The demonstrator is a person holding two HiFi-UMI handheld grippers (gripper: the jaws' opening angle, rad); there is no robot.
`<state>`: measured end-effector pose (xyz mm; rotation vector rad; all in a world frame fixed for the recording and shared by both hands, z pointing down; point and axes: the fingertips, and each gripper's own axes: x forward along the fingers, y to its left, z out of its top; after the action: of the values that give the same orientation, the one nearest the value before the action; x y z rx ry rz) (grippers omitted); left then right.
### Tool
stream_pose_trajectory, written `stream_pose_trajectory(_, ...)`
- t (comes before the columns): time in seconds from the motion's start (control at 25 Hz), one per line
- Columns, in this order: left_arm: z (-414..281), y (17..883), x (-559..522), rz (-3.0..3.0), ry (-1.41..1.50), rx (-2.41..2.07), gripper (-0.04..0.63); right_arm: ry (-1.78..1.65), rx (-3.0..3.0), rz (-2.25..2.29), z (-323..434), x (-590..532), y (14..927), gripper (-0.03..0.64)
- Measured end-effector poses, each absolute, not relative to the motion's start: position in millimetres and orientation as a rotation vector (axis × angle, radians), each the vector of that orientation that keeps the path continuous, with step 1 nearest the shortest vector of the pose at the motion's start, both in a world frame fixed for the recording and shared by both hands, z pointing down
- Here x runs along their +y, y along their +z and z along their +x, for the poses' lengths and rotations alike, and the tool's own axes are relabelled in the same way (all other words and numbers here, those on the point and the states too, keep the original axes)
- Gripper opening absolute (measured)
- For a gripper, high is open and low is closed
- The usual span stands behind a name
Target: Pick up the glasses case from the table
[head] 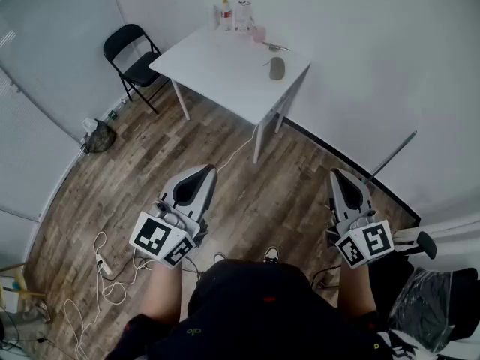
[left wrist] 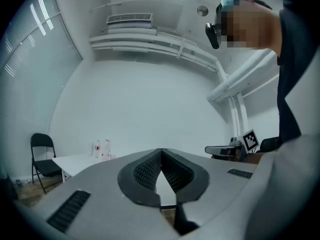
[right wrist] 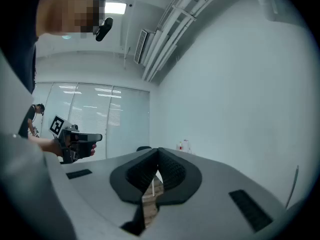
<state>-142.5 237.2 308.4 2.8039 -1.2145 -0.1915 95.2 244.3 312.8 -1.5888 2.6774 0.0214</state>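
Note:
A dark grey oval glasses case [head: 277, 67] lies on the white table [head: 217, 66], near its right edge, far ahead of me. My left gripper [head: 204, 170] is held level well short of the table, over the wood floor, its jaws closed tip to tip with nothing between them [left wrist: 161, 151]. My right gripper [head: 335, 173] hangs level at the right, also far from the table, its jaws meeting at the tips and empty [right wrist: 158, 150]. Each gripper shows in the other's view, held by a hand.
Bottles and a clear jug [head: 242, 15] stand at the table's far edge, with a small metal item [head: 275, 46] beside them. A black folding chair [head: 132, 53] sits left of the table. Cables [head: 105, 265] trail over the floor at the left. Grey walls close in at the right.

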Motion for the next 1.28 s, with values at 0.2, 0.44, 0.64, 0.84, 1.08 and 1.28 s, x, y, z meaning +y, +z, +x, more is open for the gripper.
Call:
stream_pose_trajectory(0.2, -147, 309, 236, 2.801, -0.194, -1.221, 0.020, 0.024, 2.678, -1.596, 91, 244, 313, 0.018)
stream_pose_trajectory(0.44, -148, 311, 234, 2.794, -0.190, -1.221, 0.020, 0.019, 2.670, -1.597, 91, 244, 313, 0.017)
stream_pose_trajectory(0.64, -144, 311, 232, 2.793, -0.187, -1.222, 0.020, -0.004, 2.626, -1.575, 97, 244, 310, 0.018)
stream_pose_trajectory(0.84, -137, 314, 226, 2.775, -0.190, -1.225, 0.020, -0.018, 2.636, -1.594, 108, 239, 314, 0.018)
stream_pose_trajectory(1.08, -101, 320, 212, 2.748, -0.189, -1.257, 0.020, -0.062, 2.686, -1.550, 142, 226, 328, 0.018)
stream_pose_trajectory(1.28, -56, 322, 205, 2.731, -0.167, -1.296, 0.020, -0.088, 2.733, -1.484, 183, 213, 337, 0.018)
